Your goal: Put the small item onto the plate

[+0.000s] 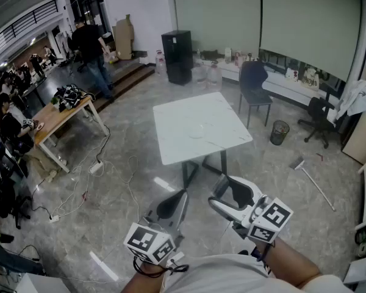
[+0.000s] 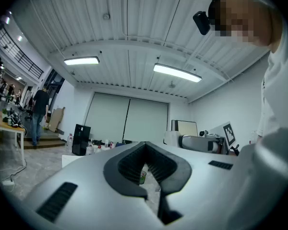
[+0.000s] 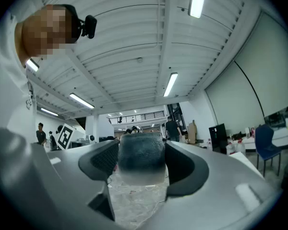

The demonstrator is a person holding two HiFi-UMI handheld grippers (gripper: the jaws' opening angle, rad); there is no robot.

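While standing back from the table (image 1: pixel 171 145), left gripper (image 1: pixel 183 194): pressed together, nothing in it.
Right gripper (image 1: pixel 219 191): spread wide, pinching a dark block (image 3: pixel 140 159) on both sides.
Block's place: in the right gripper, up in the air, not on the plate yet.
Table: white, well apart, straight ahead.
Plate (image 1: pixel 198 130): faint clear round shape near the table's middle, hard to see.
Way to go: ahead and a little left from the right gripper.
Nearer hand: the right one.
Block's long side: too hard to tell.

Grey marble floor (image 1: pixel 128 182) bears a white table (image 1: pixel 201 127), wooden desk (image 1: pixel 64 116) and black chair (image 1: pixel 254 87).
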